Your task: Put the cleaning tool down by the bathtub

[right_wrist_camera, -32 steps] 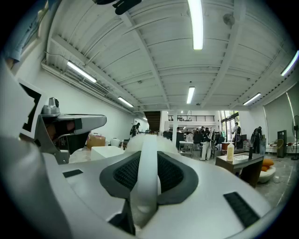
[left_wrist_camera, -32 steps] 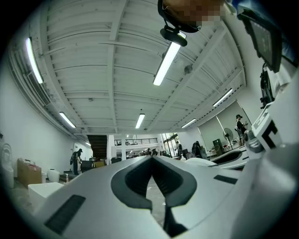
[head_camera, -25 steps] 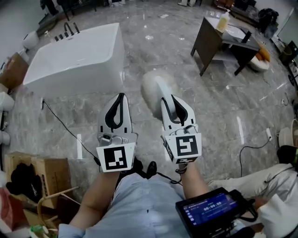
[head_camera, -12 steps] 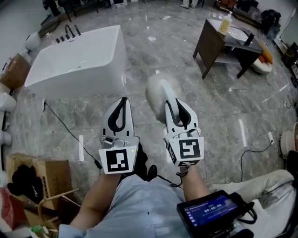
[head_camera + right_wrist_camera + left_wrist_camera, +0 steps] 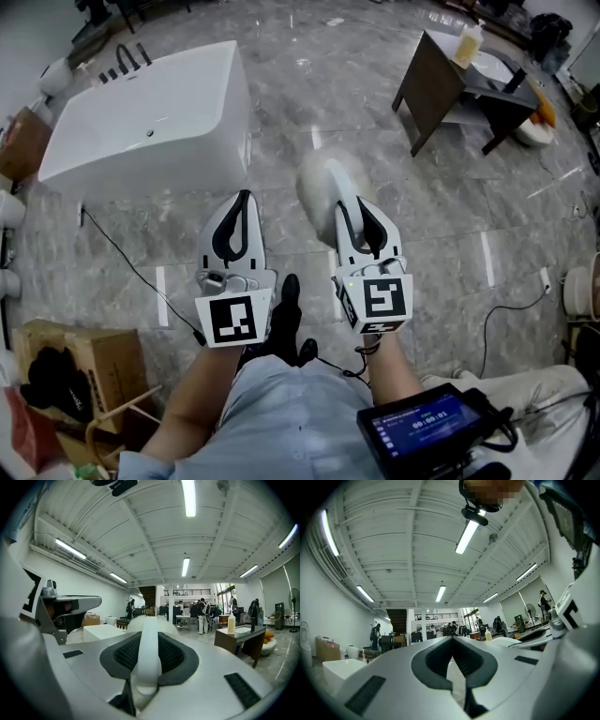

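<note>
1. The right gripper (image 5: 356, 208) is clamped on the white handle of the cleaning tool (image 5: 319, 183). The tool's fluffy pale head sticks out past the jaw tips, over the grey marble floor (image 5: 309, 84).
2. The left gripper (image 5: 244, 199) has its jaws together with nothing between them. It sits just beside the right one, on the tub's side.
3. One white bathtub (image 5: 150, 112) stands ahead and to the left, with a row of black tap fittings (image 5: 127, 61) on its far rim. The tool's head is near the tub's near right corner but apart from it, and only bare floor lies between them.
4. One dark wooden table (image 5: 427, 84) stands well off to the right. It carries one yellowish bottle (image 5: 467, 42) and one white basin (image 5: 489, 66).
5. I count two black cables. The first cable (image 5: 131, 267) runs from the tub's near left corner across the floor in front of the tub, towards the person's feet. The second cable (image 5: 502, 314) loops on the right by a white socket block (image 5: 544, 274).
6. There are two cardboard boxes. The near box (image 5: 80, 356) is at the person's left, and the far box (image 5: 23, 141) is just beside the tub's left end.
7. One black shoe (image 5: 289, 300) shows on the floor between the two grippers' marker cubes, and a dark screen (image 5: 427, 427) sits low on the right.
8. Far down the hall, several people (image 5: 202, 616) stand around desks.
</note>
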Action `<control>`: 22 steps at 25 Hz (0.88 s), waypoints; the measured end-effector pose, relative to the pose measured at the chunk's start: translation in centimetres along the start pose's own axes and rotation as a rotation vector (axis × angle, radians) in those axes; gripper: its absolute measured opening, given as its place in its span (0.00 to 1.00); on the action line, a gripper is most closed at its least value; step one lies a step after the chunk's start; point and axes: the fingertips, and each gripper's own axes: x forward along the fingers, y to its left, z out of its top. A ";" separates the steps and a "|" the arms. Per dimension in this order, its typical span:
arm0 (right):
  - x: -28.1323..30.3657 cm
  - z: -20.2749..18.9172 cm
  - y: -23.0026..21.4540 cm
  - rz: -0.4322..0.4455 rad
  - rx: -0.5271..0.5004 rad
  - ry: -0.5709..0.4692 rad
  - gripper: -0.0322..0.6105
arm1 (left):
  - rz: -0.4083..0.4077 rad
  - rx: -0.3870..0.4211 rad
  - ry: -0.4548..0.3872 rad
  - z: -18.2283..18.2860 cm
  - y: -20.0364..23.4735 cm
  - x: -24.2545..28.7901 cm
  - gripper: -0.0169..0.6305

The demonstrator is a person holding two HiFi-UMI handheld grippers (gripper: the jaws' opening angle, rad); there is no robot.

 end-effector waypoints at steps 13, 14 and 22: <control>17.5 4.8 -2.2 0.007 -0.034 -0.033 0.21 | 0.018 -0.005 -0.063 -0.3 9.5 15.8 0.05; 18.4 5.3 -2.3 0.007 -0.039 -0.040 0.21 | 0.018 -0.005 -0.072 -0.1 10.0 16.8 0.05; 23.7 7.5 -3.7 -0.012 -0.053 -0.079 0.21 | 0.007 0.011 -0.109 -0.3 12.3 22.1 0.05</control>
